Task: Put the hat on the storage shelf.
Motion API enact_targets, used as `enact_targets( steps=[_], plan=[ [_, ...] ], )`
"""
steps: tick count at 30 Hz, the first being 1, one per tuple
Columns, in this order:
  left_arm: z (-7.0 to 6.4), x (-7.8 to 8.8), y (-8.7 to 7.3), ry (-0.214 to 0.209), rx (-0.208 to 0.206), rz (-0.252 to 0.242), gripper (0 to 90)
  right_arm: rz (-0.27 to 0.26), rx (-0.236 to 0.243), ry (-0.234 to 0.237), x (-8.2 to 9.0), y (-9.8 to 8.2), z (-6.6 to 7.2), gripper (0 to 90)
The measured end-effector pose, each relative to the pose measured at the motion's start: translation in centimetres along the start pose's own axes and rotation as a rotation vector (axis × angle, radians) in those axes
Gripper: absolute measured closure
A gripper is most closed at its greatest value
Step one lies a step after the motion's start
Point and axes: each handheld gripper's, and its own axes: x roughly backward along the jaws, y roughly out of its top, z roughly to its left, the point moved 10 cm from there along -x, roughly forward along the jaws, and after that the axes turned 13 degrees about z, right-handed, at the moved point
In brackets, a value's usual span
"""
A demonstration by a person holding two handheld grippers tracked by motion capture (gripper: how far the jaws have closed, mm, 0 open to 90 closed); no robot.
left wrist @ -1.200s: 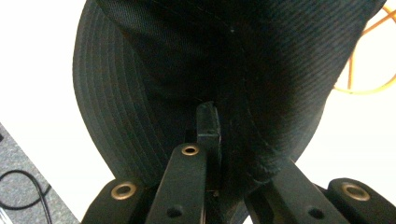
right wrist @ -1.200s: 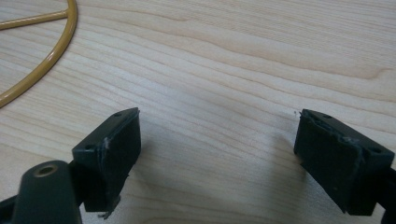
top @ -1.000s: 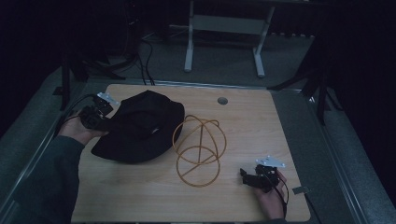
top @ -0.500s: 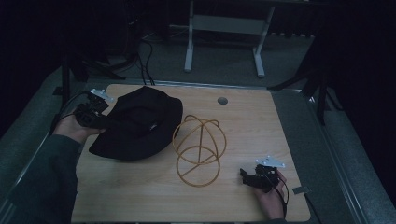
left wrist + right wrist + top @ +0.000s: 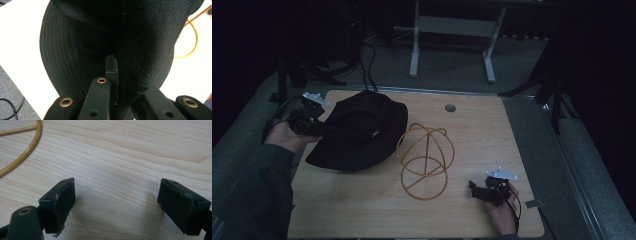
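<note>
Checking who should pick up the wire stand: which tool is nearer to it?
Right. The right tool sits open on the table just beside the wire stand, apart from it. The left tool is farther off, shut on the black hat.

The left hand [image 5: 287,134] reaches in from the table's left edge, its dark-sleeved forearm [image 5: 259,195] rising from the bottom left corner of the high view, and it holds the left gripper [image 5: 319,127] pointing rightward with the jaws clamped together on black fabric. The right hand [image 5: 501,212] sits low near the bottom right, wrist bent toward the left, holding the right gripper [image 5: 473,187] close above the wooden surface. Its two black pads [image 5: 60,200] stand wide apart with nothing between them.
</note>
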Motion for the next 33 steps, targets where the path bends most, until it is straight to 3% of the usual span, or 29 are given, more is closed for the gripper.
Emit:
enact_targets(
  steps=[21,33],
  plan=[
    [-0.3,1.2,-0.2,-0.029,0.004,-0.051,88.3,0.0,-0.001,0.001,0.0,0.0,0.0,14.6],
    [-0.8,2.6,-0.2,-0.029,-0.018,-0.078,88.3,0.0,-0.001,0.0,0.0,0.0,0.0,14.6]
  ],
)
